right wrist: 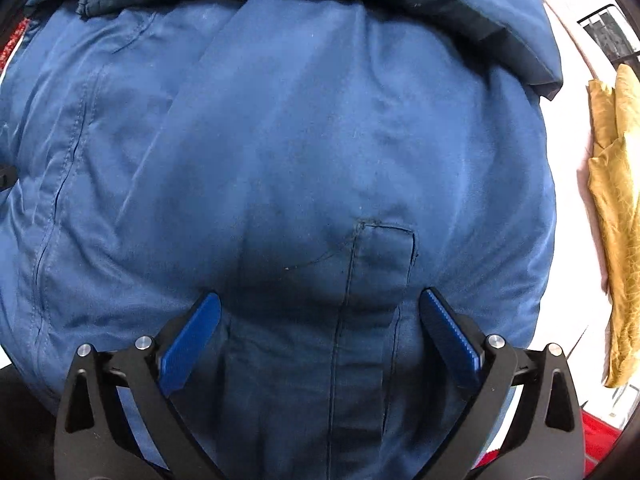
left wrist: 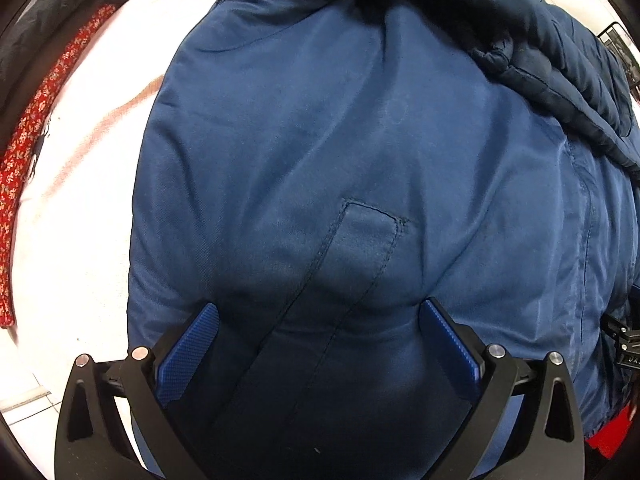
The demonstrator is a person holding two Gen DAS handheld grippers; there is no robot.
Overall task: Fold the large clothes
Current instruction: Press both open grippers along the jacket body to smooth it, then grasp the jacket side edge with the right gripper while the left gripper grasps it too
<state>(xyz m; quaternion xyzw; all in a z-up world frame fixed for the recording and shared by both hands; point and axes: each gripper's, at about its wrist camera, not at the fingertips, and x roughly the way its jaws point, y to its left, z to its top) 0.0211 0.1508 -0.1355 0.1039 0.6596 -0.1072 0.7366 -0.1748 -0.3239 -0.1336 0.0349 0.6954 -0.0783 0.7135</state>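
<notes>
A: Where is the blue jacket (left wrist: 320,140) lying?

B: Spread on the white worktop (left wrist: 92,200); smooth woven shell, stitched rectangular tab, quilted lining.

A: Gripper state?

B: Left hand-held gripper (left wrist: 318,312) and right hand-held gripper (right wrist: 320,304) are both standing released, ribbed blue pads straddling bulging fabric.

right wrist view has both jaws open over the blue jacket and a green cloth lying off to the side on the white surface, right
Not quite. The cloth beside the blue jacket is mustard yellow, not green, as the right wrist view shows. The rest holds: the right gripper has its jaws open over the jacket, and the cloth lies on the white surface.
</notes>
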